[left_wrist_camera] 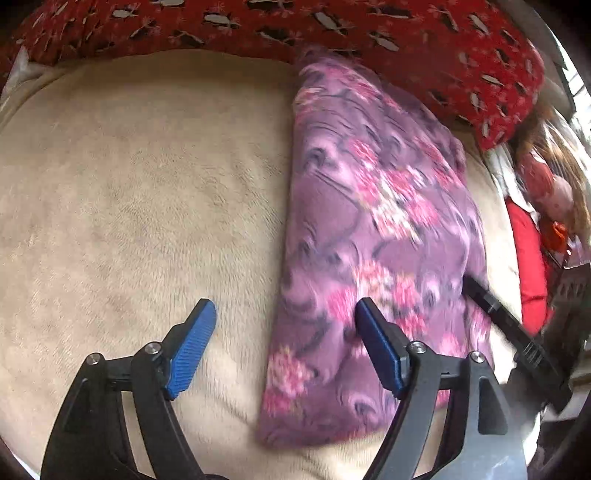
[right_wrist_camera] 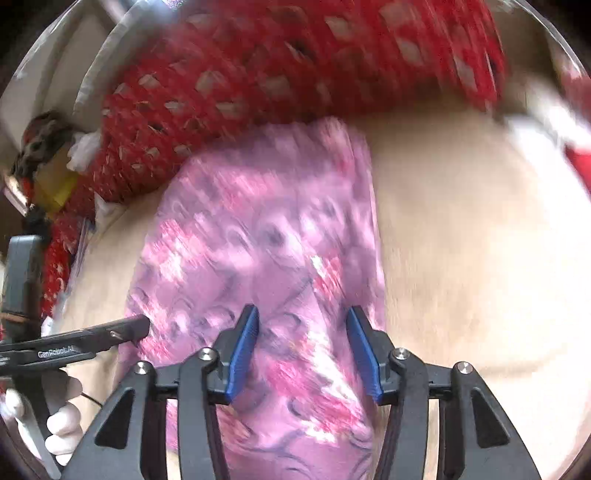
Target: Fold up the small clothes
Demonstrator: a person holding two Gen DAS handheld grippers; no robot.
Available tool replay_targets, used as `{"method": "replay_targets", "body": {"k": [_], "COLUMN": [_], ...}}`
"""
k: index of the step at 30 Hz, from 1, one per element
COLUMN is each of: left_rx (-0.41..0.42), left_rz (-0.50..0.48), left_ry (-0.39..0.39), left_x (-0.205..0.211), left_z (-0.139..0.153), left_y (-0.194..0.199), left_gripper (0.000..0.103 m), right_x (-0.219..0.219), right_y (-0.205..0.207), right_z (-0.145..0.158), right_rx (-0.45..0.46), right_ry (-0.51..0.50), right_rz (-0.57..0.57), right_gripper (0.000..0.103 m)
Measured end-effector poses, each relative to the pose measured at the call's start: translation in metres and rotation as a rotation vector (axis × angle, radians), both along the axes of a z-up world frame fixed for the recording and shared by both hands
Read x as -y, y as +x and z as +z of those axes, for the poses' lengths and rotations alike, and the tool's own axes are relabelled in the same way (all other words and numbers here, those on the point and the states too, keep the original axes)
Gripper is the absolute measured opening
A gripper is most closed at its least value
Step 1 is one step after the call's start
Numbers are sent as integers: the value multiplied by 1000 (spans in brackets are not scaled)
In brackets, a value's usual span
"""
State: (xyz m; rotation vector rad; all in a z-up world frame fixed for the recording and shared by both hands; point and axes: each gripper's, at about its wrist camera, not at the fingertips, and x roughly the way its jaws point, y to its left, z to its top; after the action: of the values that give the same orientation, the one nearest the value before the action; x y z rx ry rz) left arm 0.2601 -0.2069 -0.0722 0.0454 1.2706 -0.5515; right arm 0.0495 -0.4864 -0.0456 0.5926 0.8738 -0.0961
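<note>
Right now my left claw hangs spread wide, straddling the left edge of the folded purple floral garment on the cream blanket. My right claw hovers over the same garment, parted, pinching nothing. Behind lies a red patterned cloth.

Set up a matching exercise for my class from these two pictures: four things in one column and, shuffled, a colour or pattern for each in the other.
Things:
1. folded garment
2. blanket
3. pillow
4. gripper pads

Colours:
A. plain beige
B. blue
C. purple with pink flowers
D. red with small pale shapes

Pairs: 1-C, 2-A, 3-D, 4-B
</note>
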Motion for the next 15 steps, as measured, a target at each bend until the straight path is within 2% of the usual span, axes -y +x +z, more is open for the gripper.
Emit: {"method": "replay_targets", "body": {"k": [3, 6, 9, 11, 15], "left_rx": [5, -27, -82, -80, -86], "left_rz": [-15, 32, 59, 55, 52], "left_ry": [-38, -99, -155, -159, -99], "left_x": [-8, -15, -7, 6, 26], "left_z": [15, 21, 22, 22, 5], "left_y": [6, 25, 45, 50, 60], "left_gripper": [78, 78, 78, 78, 78], "right_x": [26, 48, 63, 61, 46], "right_y": [-18, -22, -6, 15, 57], "right_z": [12, 22, 23, 24, 35], "right_rx": [85, 119, 134, 137, 166], "right_ry": [128, 138, 193, 178, 76], "right_rz": [-116, -190, -225, -198, -132], "right_gripper": [52, 54, 54, 54, 53]}}
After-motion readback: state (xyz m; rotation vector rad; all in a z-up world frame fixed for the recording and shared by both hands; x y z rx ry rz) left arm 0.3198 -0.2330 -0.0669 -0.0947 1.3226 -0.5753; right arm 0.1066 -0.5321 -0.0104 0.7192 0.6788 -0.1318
